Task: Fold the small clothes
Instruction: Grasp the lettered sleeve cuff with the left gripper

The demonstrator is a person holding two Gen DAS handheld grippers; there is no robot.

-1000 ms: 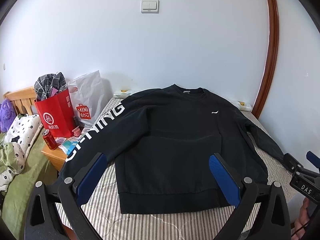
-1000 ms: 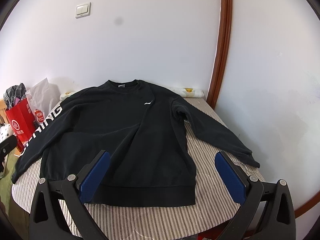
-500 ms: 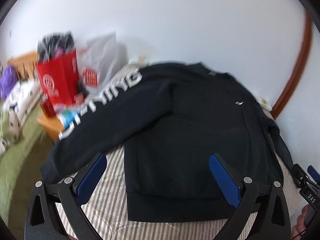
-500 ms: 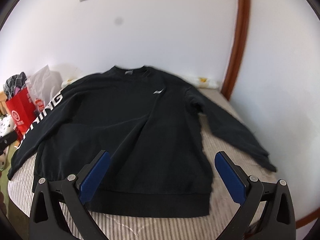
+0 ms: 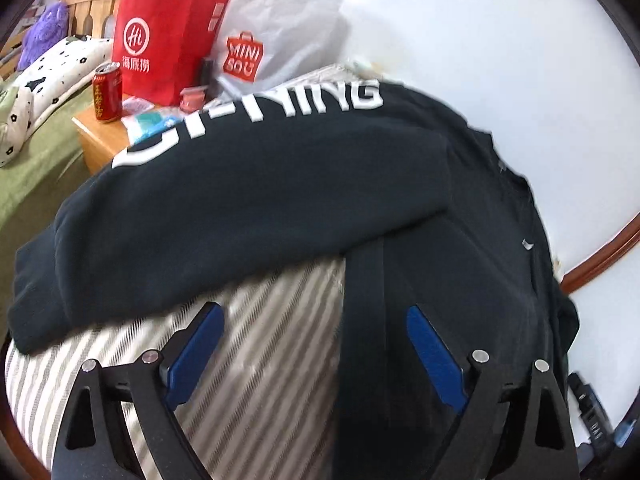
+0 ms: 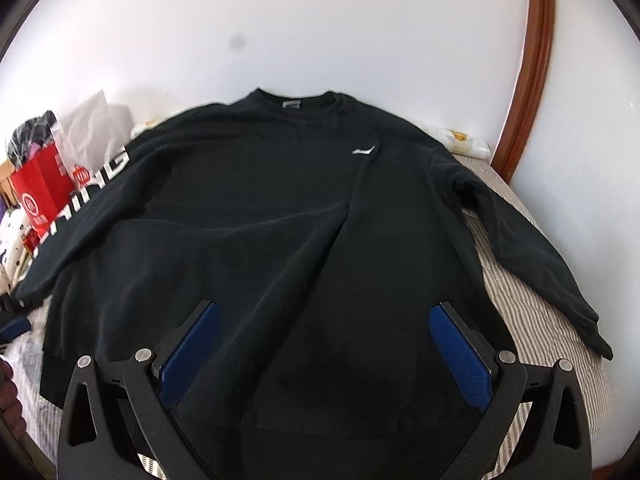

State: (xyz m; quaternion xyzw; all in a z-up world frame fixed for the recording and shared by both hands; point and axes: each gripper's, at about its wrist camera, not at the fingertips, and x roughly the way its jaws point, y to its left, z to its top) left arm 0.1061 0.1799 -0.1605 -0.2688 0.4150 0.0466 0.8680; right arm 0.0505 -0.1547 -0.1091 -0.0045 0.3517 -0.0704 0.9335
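A black sweatshirt [image 6: 280,220] lies flat, front up, on a round table under a striped cloth [image 6: 540,320]. It has a small white chest logo [image 6: 364,151] and white lettering on its left sleeve [image 5: 288,108]. My left gripper [image 5: 312,310] hovers low over the sweatshirt's lower left side. Its jaws are closing, with the garment's side edge [image 5: 360,320] and bare striped cloth [image 5: 260,340] between them and no pad pressing. My right gripper [image 6: 323,307] stands open above the lower middle of the body, near the hem.
Left of the table a wooden nightstand [image 5: 100,140] carries a red can [image 5: 107,92], a red paper bag [image 5: 168,40] and a white shopping bag [image 5: 280,32]. A bed with a green sheet [image 5: 36,168] lies beyond. A white wall and brown wooden trim [image 6: 532,80] stand behind.
Both grippers have come down and closer to the sweatshirt. The left one has rolled and swung toward the lettered sleeve and lower left side, and its jaws have narrowed a little.
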